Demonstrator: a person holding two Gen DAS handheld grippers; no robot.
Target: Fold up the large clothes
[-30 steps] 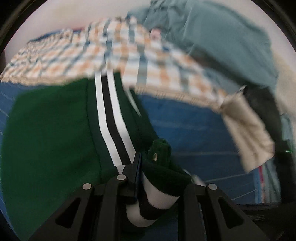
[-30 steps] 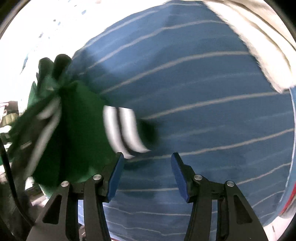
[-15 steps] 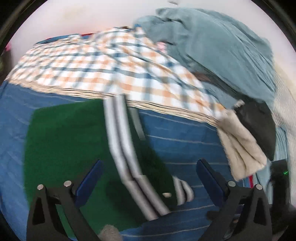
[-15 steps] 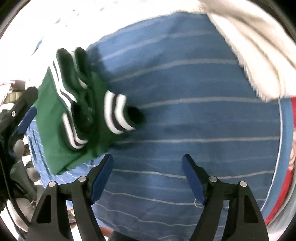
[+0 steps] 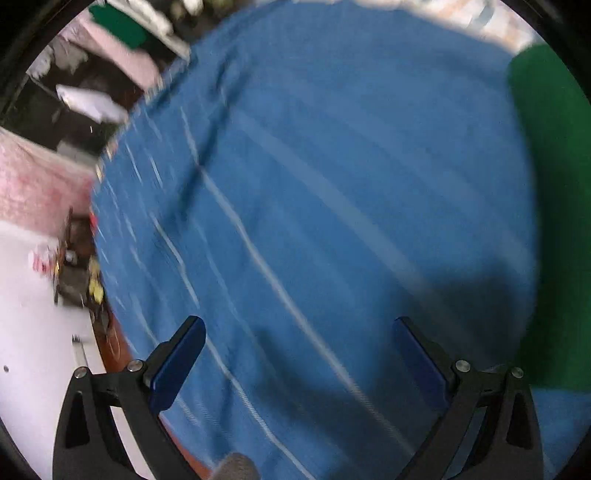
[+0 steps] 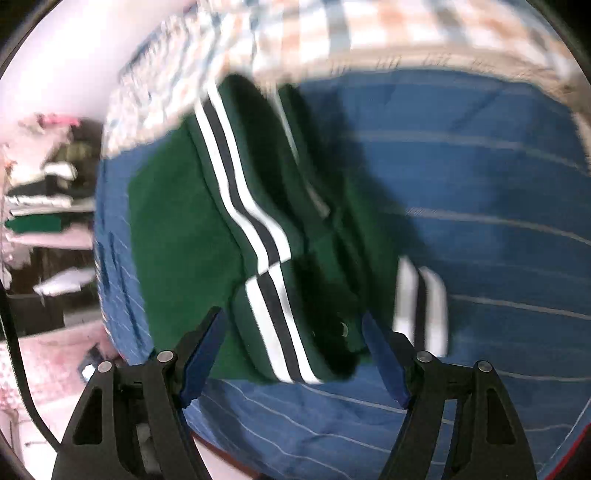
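Observation:
A dark green garment (image 6: pixel 184 221) with white and black stripes lies folded on the blue striped bedsheet (image 6: pixel 480 177). Its striped cuff (image 6: pixel 421 306) points right. My right gripper (image 6: pixel 293 350) is open and empty, hovering just above the garment's near edge. In the left wrist view only the garment's plain green edge (image 5: pixel 546 184) shows at the far right. My left gripper (image 5: pixel 297 354) is open and empty over the bare blue sheet (image 5: pixel 314 184), left of the garment.
A checked orange and blue cloth (image 6: pixel 332 33) lies behind the green garment. The bed's left edge (image 5: pixel 99 258) drops to a white floor (image 5: pixel 33 332) with cluttered shelves (image 5: pixel 92 74) beyond.
My left gripper let go of the green sleeve, opened and swung left over bare sheet. My right gripper opened wider and moved over the folded garment.

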